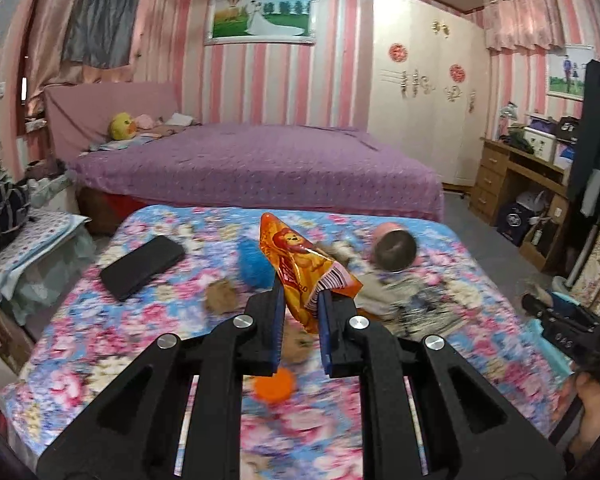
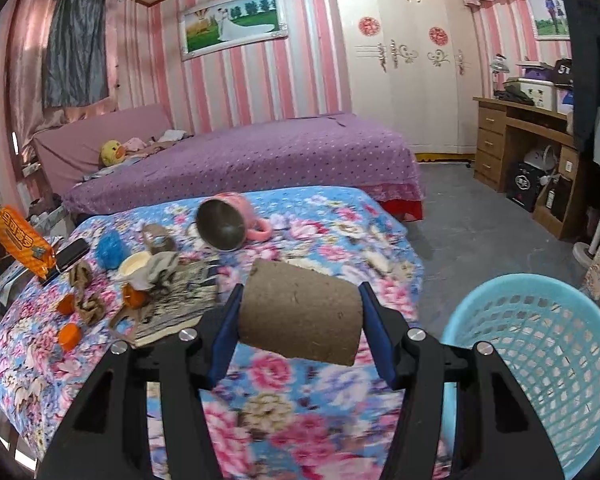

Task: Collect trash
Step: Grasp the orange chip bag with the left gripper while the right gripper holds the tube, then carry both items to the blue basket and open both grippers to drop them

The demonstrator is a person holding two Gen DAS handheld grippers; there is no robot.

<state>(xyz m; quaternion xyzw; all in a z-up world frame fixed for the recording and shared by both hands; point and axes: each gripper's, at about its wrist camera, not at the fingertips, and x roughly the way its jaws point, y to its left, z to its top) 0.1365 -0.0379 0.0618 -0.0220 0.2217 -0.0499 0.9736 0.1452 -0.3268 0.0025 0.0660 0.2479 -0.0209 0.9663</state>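
Left claw (image 1: 300, 296) is clamped tight on an orange snack wrapper (image 1: 300, 264), held up off the floral bench (image 2: 300, 408). Right claw (image 2: 300, 316) has its blue pads squeezing a brown cardboard tube (image 2: 300, 312) by both ends, also in the air, with the light blue mesh basket (image 2: 540, 360) just beside it on the right. Pink mug (image 2: 236, 220) lies tipped over further back among scraps.

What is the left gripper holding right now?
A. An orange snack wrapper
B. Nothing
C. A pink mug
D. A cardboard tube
A: the left gripper is shut on the orange snack wrapper, lifted clear of the floral cloth; the cardboard tube sits in the right gripper.
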